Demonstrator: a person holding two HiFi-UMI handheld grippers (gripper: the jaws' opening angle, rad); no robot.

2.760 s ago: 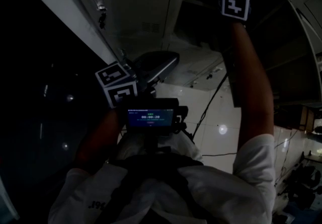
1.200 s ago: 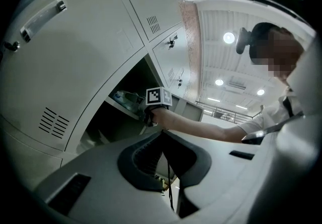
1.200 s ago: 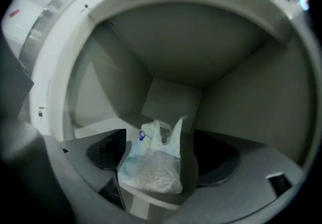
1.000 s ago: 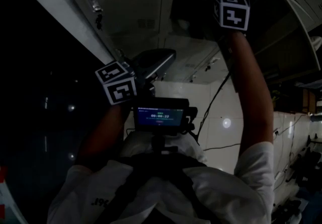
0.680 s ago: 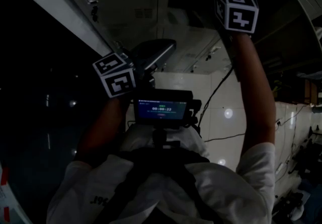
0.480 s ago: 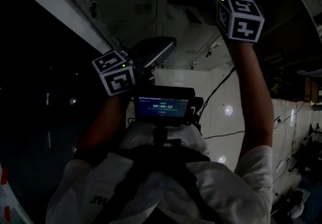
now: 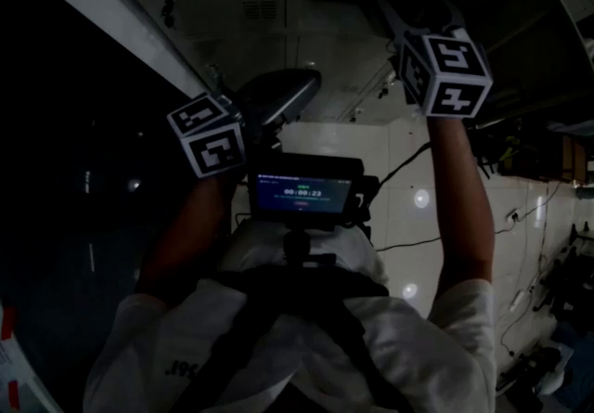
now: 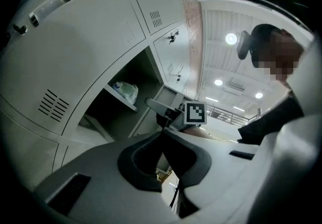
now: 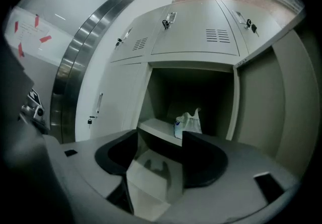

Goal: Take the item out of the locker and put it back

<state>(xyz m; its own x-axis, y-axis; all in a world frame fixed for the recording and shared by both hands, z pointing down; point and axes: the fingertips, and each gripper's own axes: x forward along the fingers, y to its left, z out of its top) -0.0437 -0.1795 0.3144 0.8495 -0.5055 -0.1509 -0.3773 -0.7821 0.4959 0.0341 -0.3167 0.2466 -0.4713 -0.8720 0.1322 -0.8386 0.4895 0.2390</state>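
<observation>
Okay, left claw sits pressed together, empty. White bag is back on the locker shelf, at its front edge. Right claw has pulled out and lower, apart, jaws just narrowing on nothing, so the put-back looks done.

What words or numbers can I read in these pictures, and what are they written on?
"00:00:23": timer on the small screen at the person's chest.
Other tiny lines on that screen: too small to read.
Shirt print: dark and partly hidden, unreadable.
Label on the bag in the locker: too small to read.
Marker cubes: black-and-white square patterns, no letters.
</observation>
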